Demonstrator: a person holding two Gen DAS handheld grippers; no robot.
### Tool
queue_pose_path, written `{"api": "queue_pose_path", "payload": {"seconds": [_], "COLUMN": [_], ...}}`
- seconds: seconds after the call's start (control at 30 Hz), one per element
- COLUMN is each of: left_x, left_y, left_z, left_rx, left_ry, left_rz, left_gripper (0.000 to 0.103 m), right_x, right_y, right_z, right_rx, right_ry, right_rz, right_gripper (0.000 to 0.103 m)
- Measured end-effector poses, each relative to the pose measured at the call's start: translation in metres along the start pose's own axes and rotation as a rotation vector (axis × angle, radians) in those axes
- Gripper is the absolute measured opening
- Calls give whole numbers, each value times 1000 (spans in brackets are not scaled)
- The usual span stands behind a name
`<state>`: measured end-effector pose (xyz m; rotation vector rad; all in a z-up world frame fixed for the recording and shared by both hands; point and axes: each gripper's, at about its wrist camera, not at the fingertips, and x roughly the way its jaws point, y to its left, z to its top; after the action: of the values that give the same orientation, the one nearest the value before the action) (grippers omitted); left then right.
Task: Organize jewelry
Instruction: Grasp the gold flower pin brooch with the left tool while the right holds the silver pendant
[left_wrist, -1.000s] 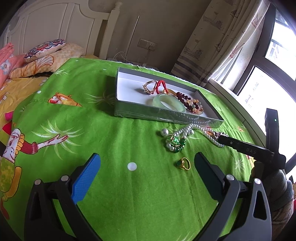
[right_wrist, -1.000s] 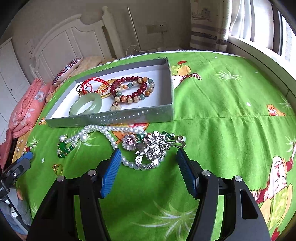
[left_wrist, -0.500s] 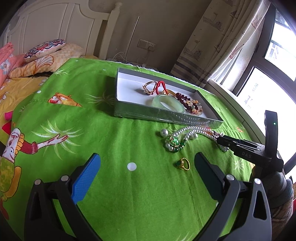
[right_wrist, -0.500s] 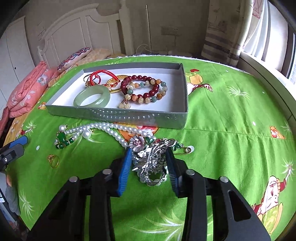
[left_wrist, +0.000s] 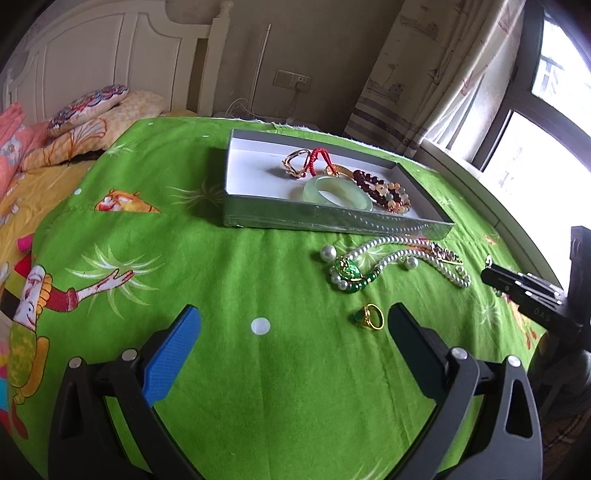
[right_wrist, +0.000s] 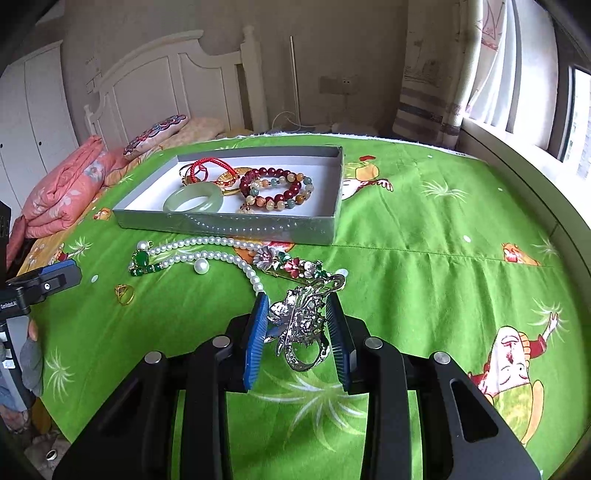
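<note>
My right gripper (right_wrist: 297, 315) is shut on a silver ornate brooch (right_wrist: 303, 325) and holds it above the green cloth. A grey box (right_wrist: 229, 227) holds a jade bangle (right_wrist: 194, 198), a bead bracelet (right_wrist: 277, 188) and red-and-gold pieces (right_wrist: 201, 171). In front of the box lie a pearl necklace with a green pendant (right_wrist: 184, 254), a flower brooch (right_wrist: 291, 264) and a gold ring (right_wrist: 125, 293). My left gripper (left_wrist: 293, 326) is open and empty, low over the cloth, with the gold ring (left_wrist: 369, 316) just inside its right finger. The right gripper shows at the right edge of the left wrist view (left_wrist: 517, 288).
The green cartoon cloth (left_wrist: 184, 258) covers a round table. A bed with pillows (left_wrist: 85, 118) and a pink quilt (right_wrist: 62, 188) lies behind on the left. A window sill and curtain (right_wrist: 517, 147) run along the right. The box (left_wrist: 332, 218) stands at the table's far side.
My right gripper has closed on the silver brooch and lifted it off the cloth, pulling back from the box. My left gripper has stayed in place, open.
</note>
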<state>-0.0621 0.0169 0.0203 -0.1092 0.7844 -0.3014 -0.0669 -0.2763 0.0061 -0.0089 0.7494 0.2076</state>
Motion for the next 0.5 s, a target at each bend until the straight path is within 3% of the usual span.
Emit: {"api": "queue_pose_path", "payload": {"seconds": [0.07, 0.27, 0.43, 0.5], "left_x": [2, 25, 70, 88], "left_y": [-19, -97, -155, -165], "left_z": [1, 16, 34, 42], "left_rx": [81, 259, 464, 501], "left_ry": [0, 2, 57, 88], "left_rz": [19, -24, -62, -66], "left_gripper": [100, 98, 68, 62], "right_x": [-5, -14, -19, -19], "right_y": [-9, -51, -66, -64], "right_z": [-4, -10, -14, -14], "right_rx": [21, 193, 241, 228], "right_ry": [-12, -70, -96, -102], "right_rz": [-6, -18, 3, 7], "right_gripper": [32, 32, 32, 32]}}
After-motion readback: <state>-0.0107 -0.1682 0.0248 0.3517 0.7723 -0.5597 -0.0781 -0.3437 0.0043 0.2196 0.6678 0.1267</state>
